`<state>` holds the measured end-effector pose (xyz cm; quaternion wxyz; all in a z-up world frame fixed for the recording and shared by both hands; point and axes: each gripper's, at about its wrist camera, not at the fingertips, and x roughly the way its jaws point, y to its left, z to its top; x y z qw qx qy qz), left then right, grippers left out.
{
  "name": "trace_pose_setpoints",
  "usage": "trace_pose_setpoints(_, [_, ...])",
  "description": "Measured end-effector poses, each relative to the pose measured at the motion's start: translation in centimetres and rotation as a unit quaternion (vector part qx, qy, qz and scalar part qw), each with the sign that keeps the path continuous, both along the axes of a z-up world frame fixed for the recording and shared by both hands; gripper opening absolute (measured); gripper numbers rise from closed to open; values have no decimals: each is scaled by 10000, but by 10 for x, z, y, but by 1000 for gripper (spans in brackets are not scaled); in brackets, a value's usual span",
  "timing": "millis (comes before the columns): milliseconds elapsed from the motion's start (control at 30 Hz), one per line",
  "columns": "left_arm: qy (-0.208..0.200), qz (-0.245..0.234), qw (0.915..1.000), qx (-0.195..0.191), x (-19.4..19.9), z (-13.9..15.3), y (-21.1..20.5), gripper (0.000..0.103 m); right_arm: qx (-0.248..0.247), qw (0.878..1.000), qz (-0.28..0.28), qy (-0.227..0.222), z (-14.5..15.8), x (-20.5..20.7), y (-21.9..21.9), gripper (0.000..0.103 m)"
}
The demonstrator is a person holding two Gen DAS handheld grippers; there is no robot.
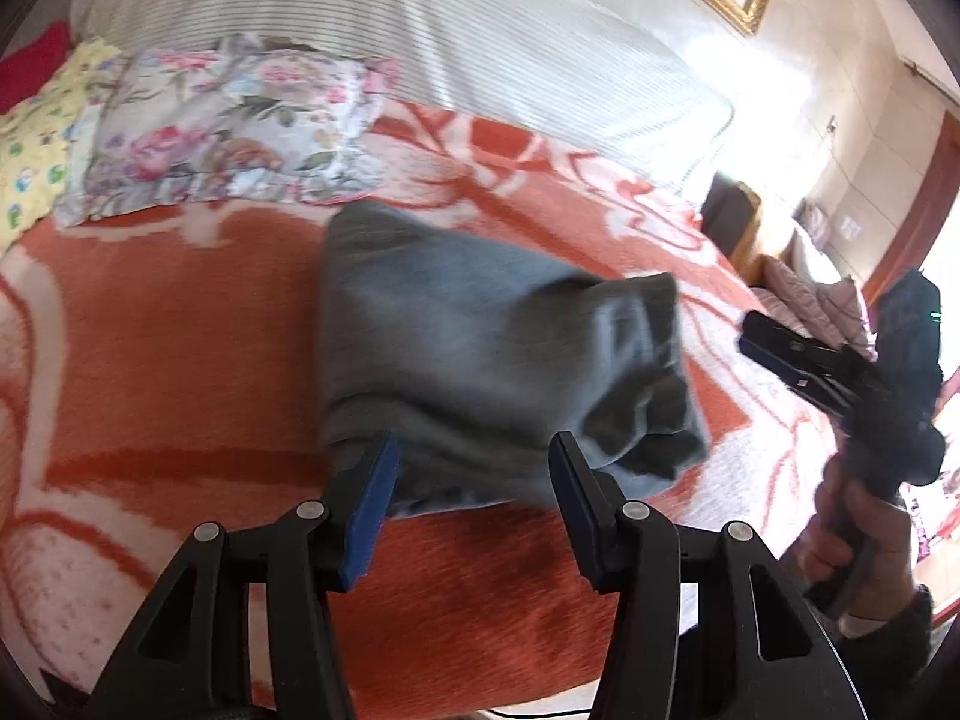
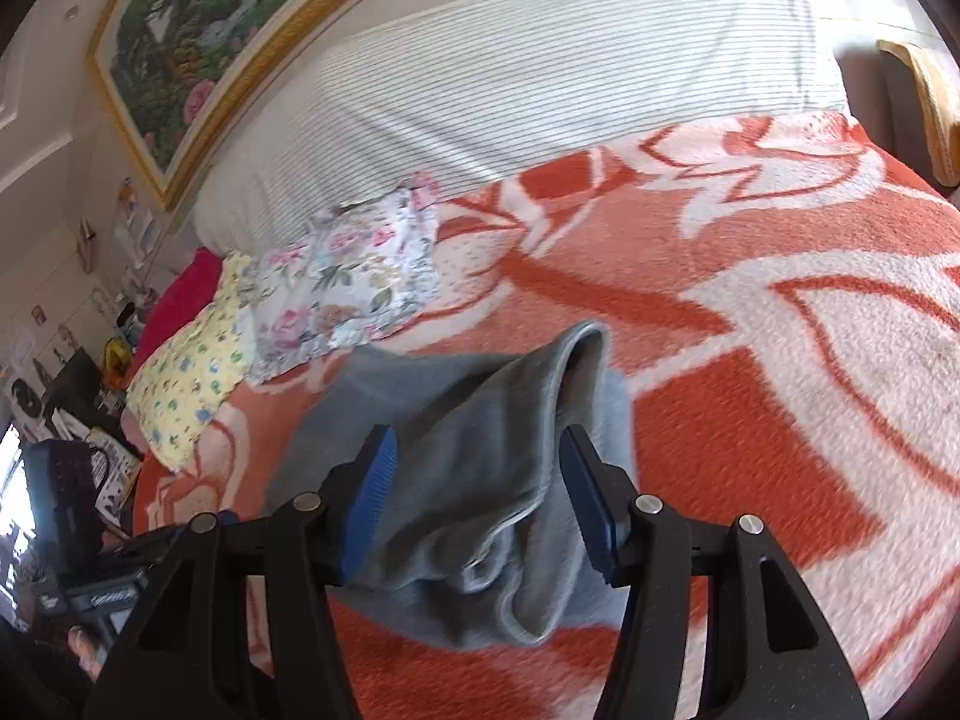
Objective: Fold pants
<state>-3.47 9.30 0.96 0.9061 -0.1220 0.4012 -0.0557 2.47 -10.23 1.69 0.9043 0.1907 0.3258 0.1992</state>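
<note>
The grey pants (image 1: pixel 480 348) lie folded into a thick bundle on the orange and white blanket (image 1: pixel 168 330). My left gripper (image 1: pixel 474 498) is open at the bundle's near edge, with nothing between its blue pads. My right gripper (image 2: pixel 480 498) is open just above the bundle (image 2: pixel 480 480), where a loose flap of cloth stands up. It holds nothing. The right gripper also shows in the left wrist view (image 1: pixel 840 372), held in a hand to the right of the pants.
A floral pillow (image 1: pixel 240 126) and a yellow patterned cloth (image 1: pixel 36 144) lie at the back left of the bed. A striped white bolster (image 2: pixel 540 90) runs along the head. A framed painting (image 2: pixel 198 30) hangs on the wall. Cluttered furniture (image 2: pixel 72 408) stands at the left.
</note>
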Motion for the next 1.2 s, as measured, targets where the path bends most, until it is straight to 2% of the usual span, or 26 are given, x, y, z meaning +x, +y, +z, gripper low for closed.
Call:
trace_pose_setpoints(200, [396,211,9988,202,-10,-37,29,54,-211,9997,-40,136,-19,-29,32,58])
trace_pose_setpoints(400, [536,209,9964,622,7,-68,24,54,-322,9976,-418,443,-47,-37,40,58])
trace_pose_setpoints(500, [561,218,9962,635,18,-75,21,54,-509,9959,-677,320,-49,-39,43,58])
trace_pose_setpoints(600, [469,200,9978,421,26,-73,19,55,-718,9937,-849,149,-49,-43,50,58])
trace_pose_setpoints(700, [373,302,9961,745,36,-72,13,57,-908,9921,-863,-11,-52,-45,58,64])
trace_pose_setpoints(833, [413,436,9958,691,50,-75,16,57,-1030,9907,-886,24,-56,-35,61,65])
trace_pose_setpoints(900, [400,523,9946,801,55,-78,18,58,-1022,9909,-875,56,-60,-29,61,65])
trace_pose_setpoints(967, [446,556,9930,945,61,-84,18,57,-1255,9882,-866,158,-69,-19,64,65])
trace_pose_setpoints(1000, [470,554,9929,941,64,-88,20,48,-1351,9869,-861,187,-74,-17,67,63])
trace_pose_setpoints(1033, [504,488,9935,900,66,-91,21,31,-1464,9854,-840,197,-78,-16,69,46])
trace_pose_setpoints(1067, [559,413,9935,904,68,-93,20,31,-1546,9844,-819,194,-81,-15,70,38])
trace_pose_setpoints(1100, [512,392,9931,976,66,-90,19,27,-1531,9848,-805,152,-80,-16,68,35])
trace_pose_setpoints(1200, [274,268,9931,1106,59,-71,21,23,-1425,9868,-766,-32,-63,-16,56,16])
